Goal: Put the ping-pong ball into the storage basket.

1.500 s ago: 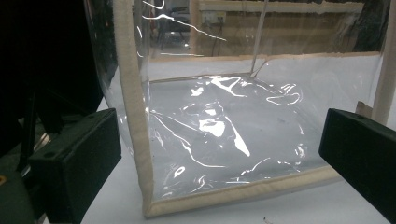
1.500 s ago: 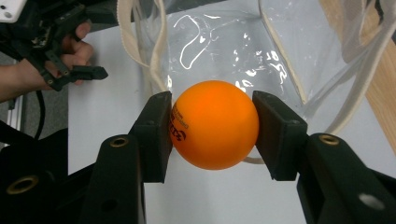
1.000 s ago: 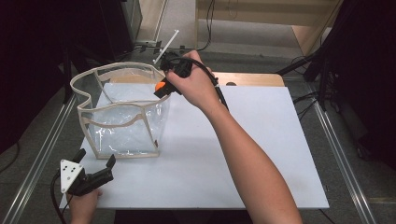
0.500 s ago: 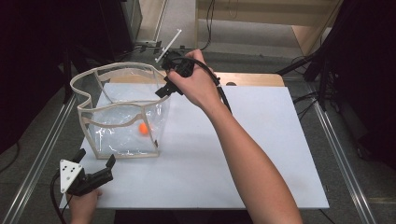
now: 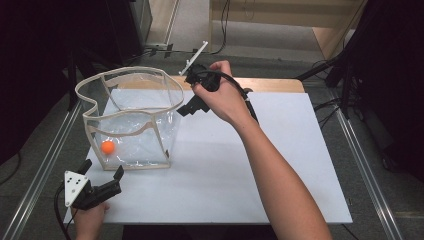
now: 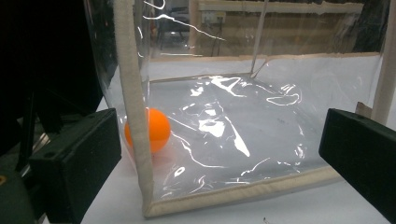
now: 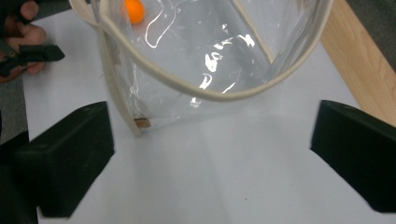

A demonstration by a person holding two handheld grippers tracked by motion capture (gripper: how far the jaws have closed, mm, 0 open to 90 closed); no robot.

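A clear plastic bag [image 5: 140,147] with beige trim stands open on the left of the white board. An orange ball [image 5: 107,147] lies inside it at the near left corner. My right gripper [image 5: 186,109] hangs just outside the bag's right rim; its jaws have just been opening and stand wide with nothing between them. In the right gripper view, the rim [image 7: 210,95] curves ahead of the right gripper [image 7: 210,158] and the ball [image 7: 134,10] lies far off. My left gripper [image 5: 102,170] is open at the near left, facing the bag's corner trim [image 6: 135,116] and the ball [image 6: 156,128].
The white board [image 5: 250,160] has free room to the right of the bag and in front of it. A wooden strip [image 5: 270,85] runs along the back edge. Metal rails [image 5: 360,155] flank the table, and cables lie on the floor behind.
The right gripper held the orange ball over the bag's rim, then opened. The ball dropped in and rolled to the near left corner. The right hand shifted right, away from the bag.
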